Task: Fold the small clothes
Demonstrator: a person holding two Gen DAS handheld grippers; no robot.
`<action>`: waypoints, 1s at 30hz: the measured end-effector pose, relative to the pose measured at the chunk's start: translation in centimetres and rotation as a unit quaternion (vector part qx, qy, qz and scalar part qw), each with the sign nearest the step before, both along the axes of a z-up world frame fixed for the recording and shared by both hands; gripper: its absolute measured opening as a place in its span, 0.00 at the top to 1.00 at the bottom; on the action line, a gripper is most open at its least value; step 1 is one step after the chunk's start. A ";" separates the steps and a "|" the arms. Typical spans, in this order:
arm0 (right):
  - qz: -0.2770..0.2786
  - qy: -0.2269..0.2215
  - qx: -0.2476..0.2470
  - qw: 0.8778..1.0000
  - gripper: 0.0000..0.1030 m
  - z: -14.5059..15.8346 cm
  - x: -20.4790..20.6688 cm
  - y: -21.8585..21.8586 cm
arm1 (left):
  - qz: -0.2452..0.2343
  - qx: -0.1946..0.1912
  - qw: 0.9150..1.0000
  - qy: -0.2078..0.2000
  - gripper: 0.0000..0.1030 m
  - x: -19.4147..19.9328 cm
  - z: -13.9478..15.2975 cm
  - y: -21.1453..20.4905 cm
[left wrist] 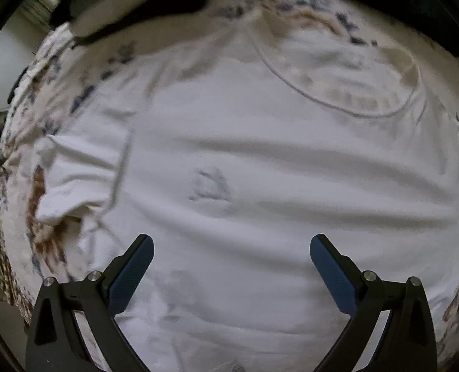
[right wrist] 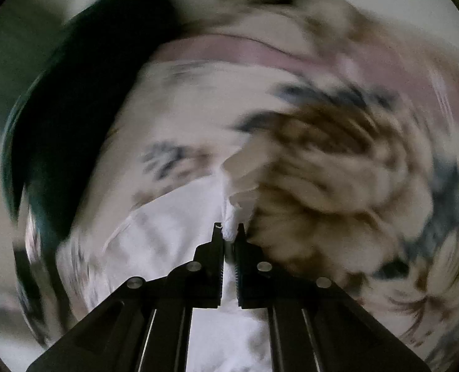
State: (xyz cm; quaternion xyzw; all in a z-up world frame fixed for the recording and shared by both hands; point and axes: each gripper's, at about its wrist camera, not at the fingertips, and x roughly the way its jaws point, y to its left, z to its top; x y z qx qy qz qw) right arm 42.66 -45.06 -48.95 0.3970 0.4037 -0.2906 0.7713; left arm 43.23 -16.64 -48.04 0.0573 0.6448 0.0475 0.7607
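White T-shirt (left wrist: 260, 167): spread flat on the patterned bedcover (left wrist: 28, 99) directly below the spread left gripper (left wrist: 232, 248), its edge pinched ahead by the shut right gripper (right wrist: 229, 226) (nearer its border).

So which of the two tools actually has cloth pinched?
The right tool: shut on an edge of the white shirt. The left tool stands wide open above it.

Bed (left wrist: 59, 71), floral cover in brown and blue. White shirt (left wrist: 260, 170) lies spread flat on it, neckline at far end. Dark cloth (left wrist: 155, 0) at far edge.
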 end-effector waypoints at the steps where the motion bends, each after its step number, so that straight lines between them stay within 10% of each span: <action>1: 0.038 0.005 -0.022 0.999 0.94 0.8 1.3 1.6 | 0.005 0.003 1.000 -0.004 0.00 0.0 0.2 0.6; 7: 0.290 0.058 -0.148 0.944 0.95 0.1 6.7 14.9 | 0.052 0.011 0.999 -0.011 0.00 -0.7 0.9 5.0; 17: 0.487 0.175 -0.206 0.830 0.86 -7.4 6.4 27.6 | 0.098 0.031 0.995 0.001 0.00 -3.6 -0.2 12.3; 19: 0.482 0.147 -0.142 0.852 0.59 -5.9 6.0 26.2 | 0.106 0.034 0.994 0.002 0.00 -4.0 -0.2 13.5; 24: 0.264 0.059 -0.020 0.962 0.47 -1.4 4.0 16.2 | 0.126 0.025 0.992 0.005 0.00 -4.3 -0.1 15.5; 30: 0.117 0.112 0.047 0.986 0.50 -6.1 7.7 9.8 | 0.142 0.016 0.990 -0.003 0.00 -3.3 -0.3 16.1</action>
